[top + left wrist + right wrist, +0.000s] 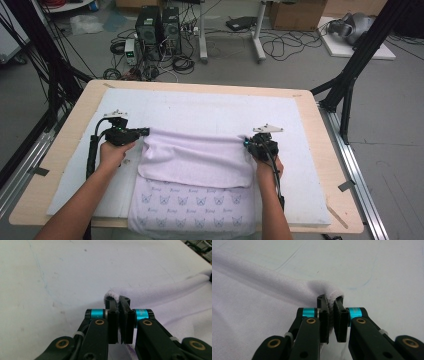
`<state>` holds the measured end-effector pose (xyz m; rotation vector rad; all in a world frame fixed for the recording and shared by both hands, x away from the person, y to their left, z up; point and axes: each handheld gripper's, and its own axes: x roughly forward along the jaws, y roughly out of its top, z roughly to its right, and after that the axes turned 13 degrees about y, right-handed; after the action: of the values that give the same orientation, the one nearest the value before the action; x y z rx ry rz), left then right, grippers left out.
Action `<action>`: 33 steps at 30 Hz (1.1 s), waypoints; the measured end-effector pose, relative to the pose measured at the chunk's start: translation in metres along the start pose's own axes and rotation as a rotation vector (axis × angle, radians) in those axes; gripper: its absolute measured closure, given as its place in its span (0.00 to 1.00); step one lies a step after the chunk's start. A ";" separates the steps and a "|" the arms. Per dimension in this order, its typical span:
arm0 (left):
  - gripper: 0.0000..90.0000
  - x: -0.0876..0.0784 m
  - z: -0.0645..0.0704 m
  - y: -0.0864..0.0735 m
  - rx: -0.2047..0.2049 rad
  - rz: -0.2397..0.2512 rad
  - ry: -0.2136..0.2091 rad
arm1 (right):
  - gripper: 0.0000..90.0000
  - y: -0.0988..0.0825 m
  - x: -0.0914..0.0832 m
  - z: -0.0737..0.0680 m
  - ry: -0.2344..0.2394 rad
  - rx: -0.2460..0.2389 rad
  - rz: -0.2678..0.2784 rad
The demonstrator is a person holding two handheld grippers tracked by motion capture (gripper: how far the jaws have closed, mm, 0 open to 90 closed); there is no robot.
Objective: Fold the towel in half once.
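Note:
A pale lilac towel (195,160) with a printed underside lies on the white mat (210,107), its upper half folded back toward the person. My left gripper (145,131) is shut on the fold's left corner; its jaws pinch the fluffy towel edge (111,293) in the left gripper view. At the fold's right corner my right gripper (246,141) is shut on the cloth as well, with the towel hem (334,293) squeezed between its jaws in the right gripper view. Both corners sit a little above the mat.
The mat covers a wooden table (70,135). Bare mat stretches beyond the towel toward the far edge. Past the table stand computer towers (157,30), cables and black frame legs (350,75) on the floor.

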<state>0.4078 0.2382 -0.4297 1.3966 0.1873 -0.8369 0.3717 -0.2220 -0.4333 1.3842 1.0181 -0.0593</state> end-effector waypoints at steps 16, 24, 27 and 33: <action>0.96 0.030 -0.023 0.027 -0.037 0.041 0.047 | 0.94 0.042 0.037 0.021 -0.044 0.028 0.044; 0.95 0.036 -0.024 0.028 -0.026 0.063 0.049 | 0.94 0.054 0.041 0.022 -0.077 0.034 0.034; 0.86 0.038 -0.022 0.026 -0.013 0.041 0.053 | 0.88 0.055 0.046 0.019 -0.081 0.022 0.017; 0.58 0.031 -0.016 0.027 0.015 0.023 0.035 | 0.58 0.053 0.042 0.022 -0.076 0.086 0.042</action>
<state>0.4519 0.2391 -0.4296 1.4254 0.1914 -0.7965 0.4395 -0.2050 -0.4216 1.4704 0.9317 -0.1254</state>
